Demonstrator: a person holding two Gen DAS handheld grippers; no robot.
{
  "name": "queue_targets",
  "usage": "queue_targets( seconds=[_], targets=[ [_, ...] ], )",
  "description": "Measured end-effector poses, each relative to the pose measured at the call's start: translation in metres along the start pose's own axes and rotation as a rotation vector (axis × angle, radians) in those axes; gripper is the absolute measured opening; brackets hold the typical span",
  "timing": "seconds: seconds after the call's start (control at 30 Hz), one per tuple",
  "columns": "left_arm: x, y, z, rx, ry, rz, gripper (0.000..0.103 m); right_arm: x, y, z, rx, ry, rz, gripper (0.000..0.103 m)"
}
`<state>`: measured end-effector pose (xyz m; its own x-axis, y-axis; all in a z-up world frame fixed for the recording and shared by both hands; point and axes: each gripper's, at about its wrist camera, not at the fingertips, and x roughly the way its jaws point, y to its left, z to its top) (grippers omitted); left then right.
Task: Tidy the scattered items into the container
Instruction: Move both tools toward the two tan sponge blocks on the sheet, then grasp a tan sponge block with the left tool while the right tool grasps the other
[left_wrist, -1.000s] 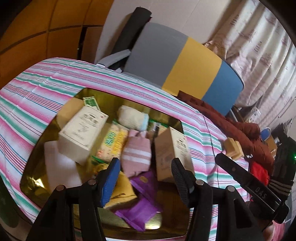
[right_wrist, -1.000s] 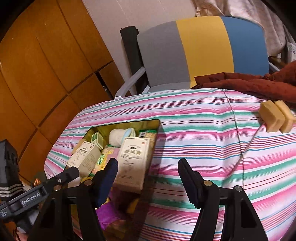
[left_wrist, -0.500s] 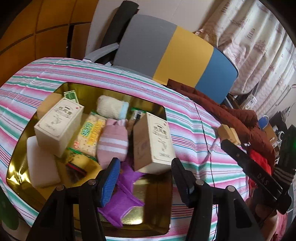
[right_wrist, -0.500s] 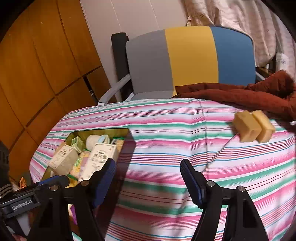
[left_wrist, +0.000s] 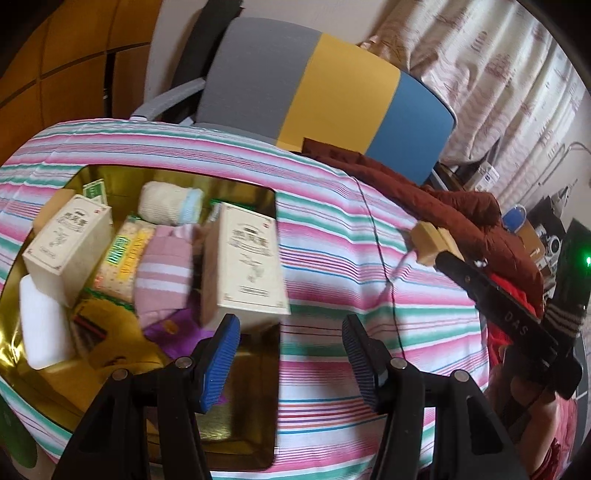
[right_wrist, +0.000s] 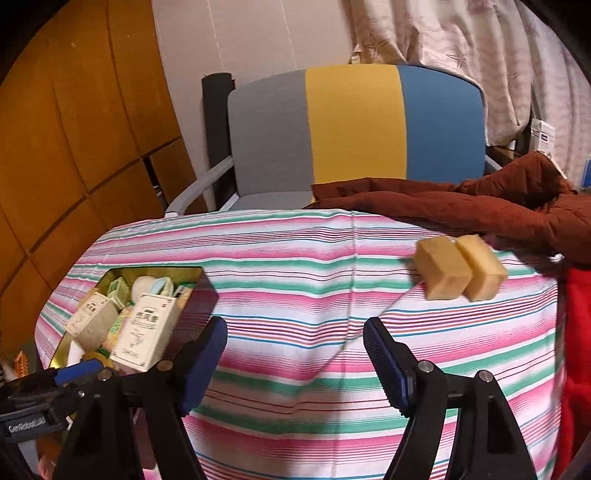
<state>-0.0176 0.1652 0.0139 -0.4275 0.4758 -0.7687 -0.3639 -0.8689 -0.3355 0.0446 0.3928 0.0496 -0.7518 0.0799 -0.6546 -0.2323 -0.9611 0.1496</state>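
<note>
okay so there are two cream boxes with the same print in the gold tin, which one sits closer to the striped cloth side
The cream box against the tin's right wall, next to the pink striped sock. The other cream box lies at the far left, resting on a white block.

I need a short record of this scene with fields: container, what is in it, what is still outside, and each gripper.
container: gold tray on the striped cloth
inside: two cream boxes, rolled socks, white block, small packets
outside: two tan blocks side by side on the cloth, beside the brown jacket
left gripper: open, empty, over the tray's near edge
right gripper: jaws opening, nothing between them, pointed toward the tan blocks
</note>
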Motion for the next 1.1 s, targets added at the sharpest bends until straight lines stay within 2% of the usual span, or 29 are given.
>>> queue_targets(
  seconds=[0.3,0.43,0.53,0.7,0.8,0.97,1.07,1.1],
  targets=[
    [0.020,-0.035,-0.003,0.067,0.050,-0.025,0.058,0.009,-0.052,0.009,0.055,0.055,0.007,0.078],
    [0.032,-0.046,-0.005,0.086,0.085,-0.036,0.058,0.025,-0.103,0.017,0.070,0.070,-0.108,0.078],
    [0.046,-0.056,-0.004,0.093,0.115,-0.041,0.058,0.040,-0.155,0.023,0.132,0.077,-0.169,0.078],
    [0.072,-0.079,0.001,0.113,0.168,-0.070,0.058,0.067,-0.210,0.030,0.181,0.084,-0.205,0.076],
    [0.087,-0.096,0.005,0.134,0.194,-0.086,0.058,0.087,-0.220,0.034,0.149,0.103,-0.199,0.070],
    [0.109,-0.122,0.014,0.156,0.220,-0.112,0.058,0.113,-0.221,0.036,0.088,0.128,-0.161,0.065],
    [0.120,-0.135,0.020,0.162,0.226,-0.124,0.058,0.120,-0.228,0.035,0.122,0.152,-0.113,0.046],
    [0.124,-0.140,0.023,0.161,0.228,-0.130,0.058,0.119,-0.230,0.035,0.140,0.159,-0.109,0.045]
  ],
)
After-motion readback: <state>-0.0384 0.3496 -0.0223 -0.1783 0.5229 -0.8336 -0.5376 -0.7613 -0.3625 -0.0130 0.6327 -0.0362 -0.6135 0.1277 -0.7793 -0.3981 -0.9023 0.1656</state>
